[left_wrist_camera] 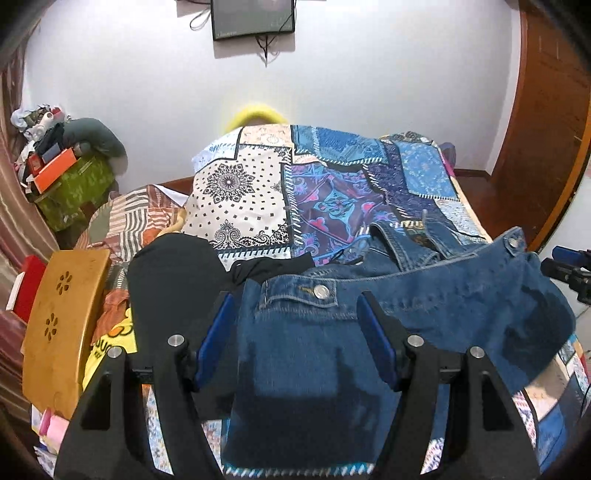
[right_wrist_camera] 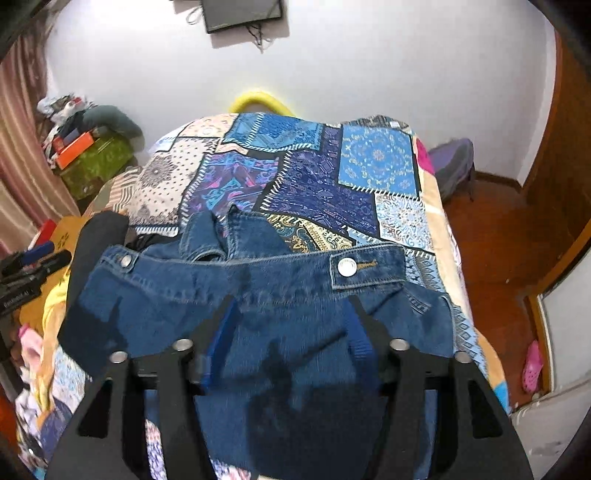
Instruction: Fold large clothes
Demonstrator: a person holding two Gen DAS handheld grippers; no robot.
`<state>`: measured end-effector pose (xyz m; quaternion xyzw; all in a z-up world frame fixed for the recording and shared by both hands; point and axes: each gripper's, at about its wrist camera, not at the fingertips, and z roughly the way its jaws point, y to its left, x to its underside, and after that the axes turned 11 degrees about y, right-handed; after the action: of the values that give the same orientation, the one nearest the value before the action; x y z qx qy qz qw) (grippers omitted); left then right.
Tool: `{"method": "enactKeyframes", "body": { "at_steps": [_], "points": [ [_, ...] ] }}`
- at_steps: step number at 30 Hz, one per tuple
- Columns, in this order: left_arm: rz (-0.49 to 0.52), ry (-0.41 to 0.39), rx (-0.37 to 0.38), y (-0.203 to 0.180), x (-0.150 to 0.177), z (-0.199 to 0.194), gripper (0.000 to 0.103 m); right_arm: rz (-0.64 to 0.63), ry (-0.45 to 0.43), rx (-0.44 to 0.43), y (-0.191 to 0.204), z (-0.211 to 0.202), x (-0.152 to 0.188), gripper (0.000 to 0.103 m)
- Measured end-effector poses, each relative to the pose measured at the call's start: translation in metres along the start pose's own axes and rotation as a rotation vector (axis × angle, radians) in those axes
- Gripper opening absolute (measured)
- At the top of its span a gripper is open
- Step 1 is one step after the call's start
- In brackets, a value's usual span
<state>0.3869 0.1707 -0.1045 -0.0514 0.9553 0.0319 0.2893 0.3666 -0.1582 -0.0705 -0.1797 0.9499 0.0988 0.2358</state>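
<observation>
Both fingers pairs apart | denim jacket hem lying between left gripper and right gripper fingers

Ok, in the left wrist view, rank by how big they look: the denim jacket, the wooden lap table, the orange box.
1. denim jacket, though nearest the camera
2. wooden lap table
3. orange box, farthest away, so apparent size only

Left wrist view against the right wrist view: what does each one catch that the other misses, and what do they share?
Only the left wrist view shows the whole wooden lap tray and the red box beside it. Only the right wrist view shows the pink shoe on the floor and the purple bag past the bed. Both show the denim jacket on the patchwork bedspread, the wall screen, and open fingers over the denim.
</observation>
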Motion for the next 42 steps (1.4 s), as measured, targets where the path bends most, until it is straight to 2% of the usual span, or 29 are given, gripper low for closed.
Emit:
{"method": "enactKeyframes", "body": {
  "at_steps": [3, 7, 10, 13, 16, 20, 23, 26, 30, 34, 37, 42],
  "points": [
    [-0.003, -0.010, 0.001, -0.001, 0.012, -0.013, 0.071, -0.050, 0.009, 0.030, 0.006, 0.002, 0.012, 0.071],
    [-0.035, 0.005, 0.021, 0.003, 0.031, -0.020, 0.072, -0.086, 0.083, 0.055, 0.004, 0.019, 0.029, 0.071],
    [-0.074, 0.034, 0.046, 0.010, 0.047, -0.017, 0.072, -0.054, 0.153, 0.070, -0.009, 0.037, 0.045, 0.071],
    [-0.158, 0.064, 0.059, 0.023, 0.068, -0.010, 0.072, -0.012, 0.207, 0.088, -0.024, 0.051, 0.058, 0.071],
    [-0.243, 0.085, 0.083, 0.036, 0.091, -0.003, 0.072, -0.035, 0.175, 0.091, -0.030, 0.046, 0.069, 0.071],
    [-0.339, 0.076, 0.037, 0.056, 0.124, 0.001, 0.072, -0.109, 0.139, 0.151, -0.027, 0.037, 0.084, 0.072],
    [-0.459, 0.115, 0.115, 0.074, 0.144, 0.012, 0.072, -0.132, 0.123, 0.163, -0.026, 0.031, 0.092, 0.072],
    [-0.563, 0.166, 0.238, 0.085, 0.159, 0.027, 0.072, -0.142, 0.117, 0.175, -0.024, 0.027, 0.095, 0.072],
    [-0.640, 0.188, 0.348, 0.083, 0.166, 0.042, 0.072, -0.150, 0.117, 0.199, -0.019, 0.028, 0.095, 0.072],
    [-0.689, 0.218, 0.504, 0.072, 0.161, 0.066, 0.072, -0.129, 0.115, 0.191, -0.020, 0.030, 0.096, 0.073],
    [-0.727, 0.232, 0.516, 0.067, 0.157, 0.084, 0.072, -0.096, 0.116, 0.178, -0.021, 0.030, 0.095, 0.075],
    [-0.852, 0.253, 0.563, 0.067, 0.157, 0.114, 0.072, -0.088, 0.123, 0.167, -0.017, 0.032, 0.092, 0.076]
  ]
}}
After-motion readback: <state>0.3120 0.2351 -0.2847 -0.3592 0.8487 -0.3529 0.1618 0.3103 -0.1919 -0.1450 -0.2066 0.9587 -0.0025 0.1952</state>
